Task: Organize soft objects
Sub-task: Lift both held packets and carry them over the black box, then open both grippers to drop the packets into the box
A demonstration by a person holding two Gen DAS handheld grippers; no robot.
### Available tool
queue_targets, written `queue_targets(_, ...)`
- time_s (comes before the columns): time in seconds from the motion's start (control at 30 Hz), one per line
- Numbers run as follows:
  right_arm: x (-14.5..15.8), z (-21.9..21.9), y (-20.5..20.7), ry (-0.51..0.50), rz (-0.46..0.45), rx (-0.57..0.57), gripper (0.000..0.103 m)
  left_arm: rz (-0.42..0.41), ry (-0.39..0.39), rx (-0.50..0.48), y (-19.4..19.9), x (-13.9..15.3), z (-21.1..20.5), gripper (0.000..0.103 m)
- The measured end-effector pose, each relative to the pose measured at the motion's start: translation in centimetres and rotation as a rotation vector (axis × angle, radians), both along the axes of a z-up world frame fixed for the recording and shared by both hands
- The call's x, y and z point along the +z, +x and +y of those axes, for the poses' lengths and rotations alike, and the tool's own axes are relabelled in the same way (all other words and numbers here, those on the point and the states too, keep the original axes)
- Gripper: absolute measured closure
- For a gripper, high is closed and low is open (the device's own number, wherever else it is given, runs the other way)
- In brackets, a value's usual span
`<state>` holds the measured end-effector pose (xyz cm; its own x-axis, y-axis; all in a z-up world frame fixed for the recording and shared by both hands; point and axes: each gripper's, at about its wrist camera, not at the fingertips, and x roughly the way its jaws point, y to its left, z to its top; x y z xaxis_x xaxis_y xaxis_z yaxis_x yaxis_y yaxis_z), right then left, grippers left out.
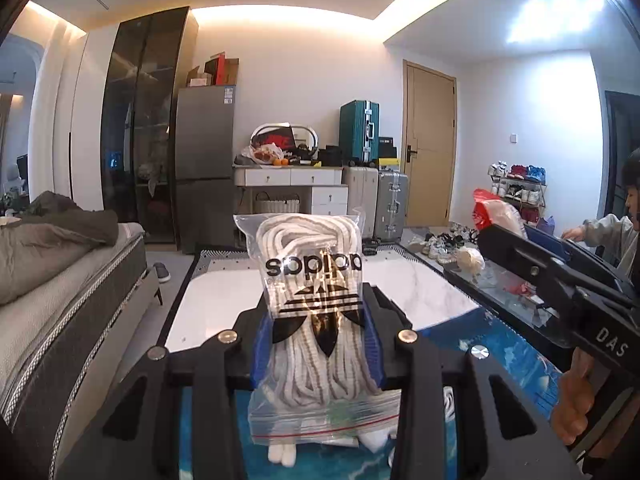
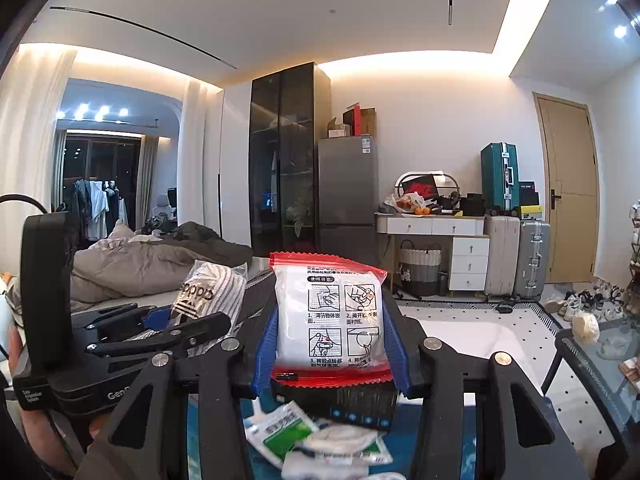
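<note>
Lace bag upright in left gripper, red-edged packet in right gripper.

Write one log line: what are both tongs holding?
left tongs: shut on adidas shoelace bag | right tongs: shut on red-edged instruction packet | both lifted

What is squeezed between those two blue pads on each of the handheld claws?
Left gripper clamps a clear bag of white laces, per its own view. Right gripper clamps a red-edged white packet, per its view.

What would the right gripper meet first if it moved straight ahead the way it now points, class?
Nothing nearby, seemingly: the right gripper, shut on the red-edged packet, points over open floor toward the white drawer unit far ahead; depth is uncertain.
</note>
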<state>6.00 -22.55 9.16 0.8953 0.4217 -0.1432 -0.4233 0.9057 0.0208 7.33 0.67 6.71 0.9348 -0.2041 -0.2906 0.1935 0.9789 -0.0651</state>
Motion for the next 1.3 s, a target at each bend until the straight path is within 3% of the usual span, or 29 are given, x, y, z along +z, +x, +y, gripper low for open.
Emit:
queue_targets(0.3, 1.1, 2.5, 9.9, -0.020, 0.048, -0.029, 0.057, -0.028, -0.006, -0.004, 6.0, 1.5, 0.0, 0.066)
queue_targets(0.5, 0.2, 4.4, 16.3, -0.073, 0.127, -0.048, 0.057, 0.034, -0.052, 0.020, 11.2, 0.7, 0.6, 0.066)
queue_targets(0.63, -1.1, 5.2, 20.4, -0.111, 0.234, -0.062, 0.057, 0.109, -0.076, 0.023, 14.9, -0.5, 0.9, 0.066)
queue_targets(0.83, -5.7, 6.2, 26.7, -0.228, 0.557, -0.058, 0.057, 0.369, -0.047, -0.005, 20.3, -3.9, -0.4, 0.066)
queue_targets(0.9, -7.5, 6.5, 28.2, -0.261, 0.652, -0.048, 0.057, 0.404, -0.044, -0.018, 21.0, -4.5, -1.1, 0.066)
queue_targets(1.13, -10.8, 5.7, 30.9, -0.280, 0.751, -0.033, 0.057, 0.554, 0.009, -0.020, 22.5, -6.2, -3.4, 0.066)
queue_targets(1.3, -11.5, 5.3, 31.1, -0.252, 0.759, -0.032, 0.052, 0.586, 0.032, -0.022, 22.4, -6.4, -4.3, 0.062)
